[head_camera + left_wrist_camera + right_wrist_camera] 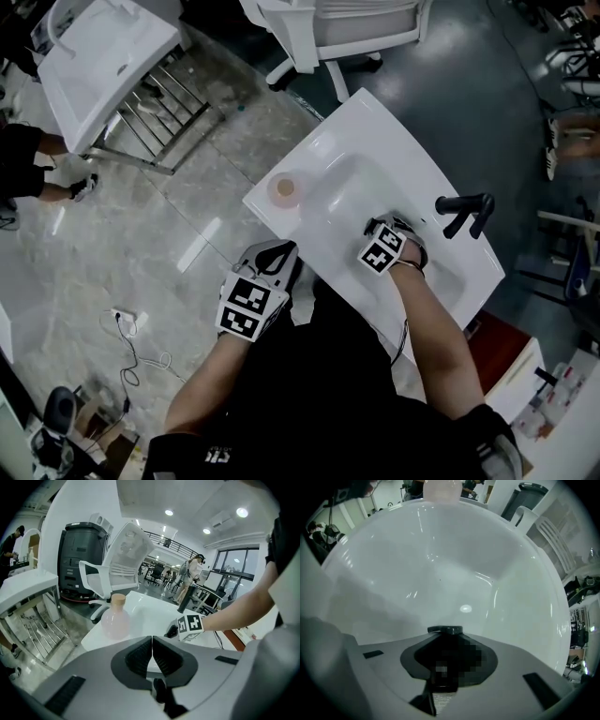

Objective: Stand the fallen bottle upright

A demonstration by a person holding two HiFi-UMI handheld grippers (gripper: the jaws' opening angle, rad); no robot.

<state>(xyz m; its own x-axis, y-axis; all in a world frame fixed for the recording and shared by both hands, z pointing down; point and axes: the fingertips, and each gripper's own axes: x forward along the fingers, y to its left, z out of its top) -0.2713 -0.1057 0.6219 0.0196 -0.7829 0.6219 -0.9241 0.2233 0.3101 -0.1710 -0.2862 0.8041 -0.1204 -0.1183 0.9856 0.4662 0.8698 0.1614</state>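
A small dark bottle with a black cap (445,630) sits between the jaws of my right gripper (447,644), which is shut on it. Its cap pokes out past the jaw tips, and a label shows close to the camera. In the head view the right gripper (389,232) points down into the white sink basin (349,187), hiding the bottle. A round pink bottle with a tan cap (284,190) (115,619) stands upright on the sink's near-left rim. My left gripper (274,255) (153,652) is shut and empty, just off the sink's front edge.
A black faucet (466,208) stands at the sink's right side. Another white sink on a metal stand (103,56) is at upper left, with a person (28,173) beside it. A white chair (347,28) is behind the sink. A cable (131,328) lies on the floor.
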